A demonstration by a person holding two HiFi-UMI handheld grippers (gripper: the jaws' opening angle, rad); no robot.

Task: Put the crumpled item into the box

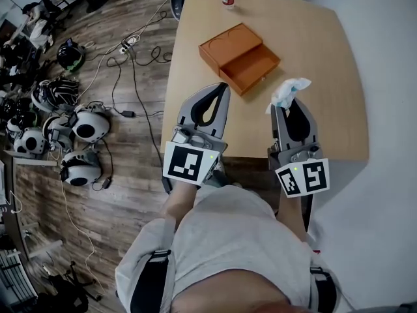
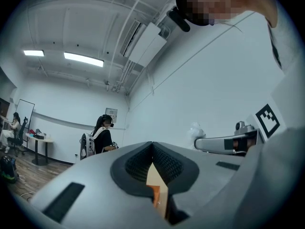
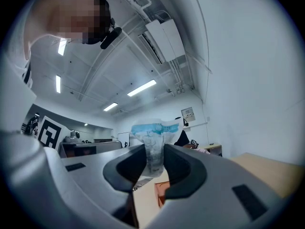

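Because the crumpled item (image 1: 290, 91) is pinched between the jaws of the right gripper (image 1: 291, 104), it sits in the air above the near part of the table (image 1: 326, 51), not yet over the box (image 1: 240, 57). The right gripper view shows the white and blue wad (image 3: 155, 144) standing up out of the closed jaws, with the box's orange edge (image 3: 162, 194) low beyond them.

From that gripper the box lies ahead and to the left, near but apart. Its long axis runs on a slant across the table, and its open tray faces the near right side, toward the held item. The coming move probably calls for a reach forward and leftward until the wad hangs over the open tray.

The left gripper (image 1: 223, 90) has its jaws together on nothing, its tip near the box's near edge. It looks the nearer of the two to the box, but carries nothing.
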